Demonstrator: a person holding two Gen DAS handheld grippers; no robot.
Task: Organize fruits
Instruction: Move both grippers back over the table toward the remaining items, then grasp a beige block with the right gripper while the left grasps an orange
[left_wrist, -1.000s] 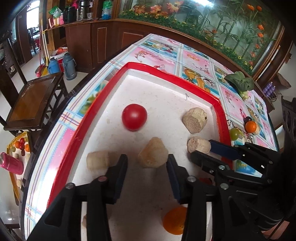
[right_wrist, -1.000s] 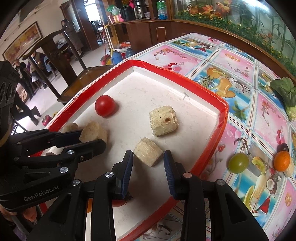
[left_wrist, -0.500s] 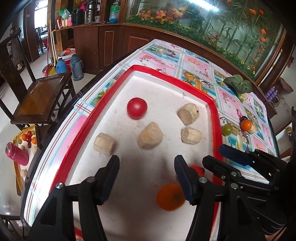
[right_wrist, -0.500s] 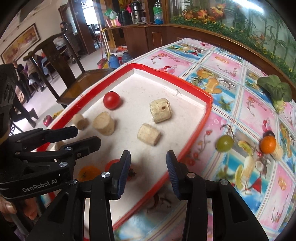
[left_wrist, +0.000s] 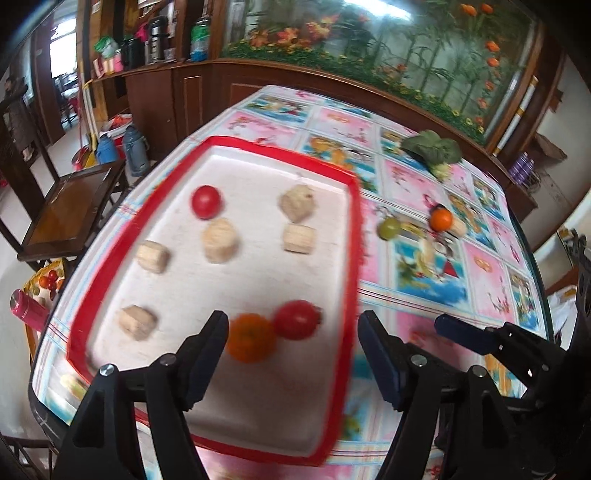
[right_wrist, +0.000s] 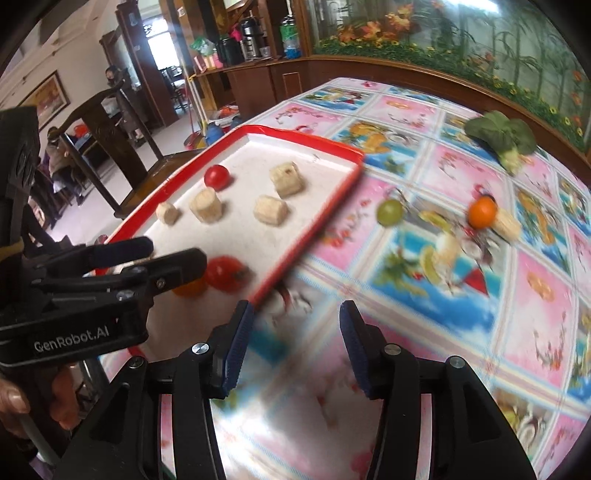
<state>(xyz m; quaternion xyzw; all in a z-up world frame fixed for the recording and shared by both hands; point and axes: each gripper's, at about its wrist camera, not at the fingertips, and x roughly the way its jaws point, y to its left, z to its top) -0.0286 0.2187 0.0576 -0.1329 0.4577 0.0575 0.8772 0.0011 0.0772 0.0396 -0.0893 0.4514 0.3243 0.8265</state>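
Note:
A red-rimmed white tray holds several beige corn pieces, a red tomato at the far left, and an orange fruit beside a second red tomato at the near end. A green fruit and an orange fruit lie on the tablecloth right of the tray. My left gripper is open above the near end of the tray. My right gripper is open and empty over the tablecloth, right of the tray.
A leafy green vegetable lies at the table's far side. A corn piece sits beside the loose orange fruit. A wooden chair stands left of the table. Cabinets and a flower mural line the back.
Both grippers have pulled back and up from the tray and opened wider. The right gripper has shifted right, off the tray and over the tablecloth. The corn pieces stay on the tray.

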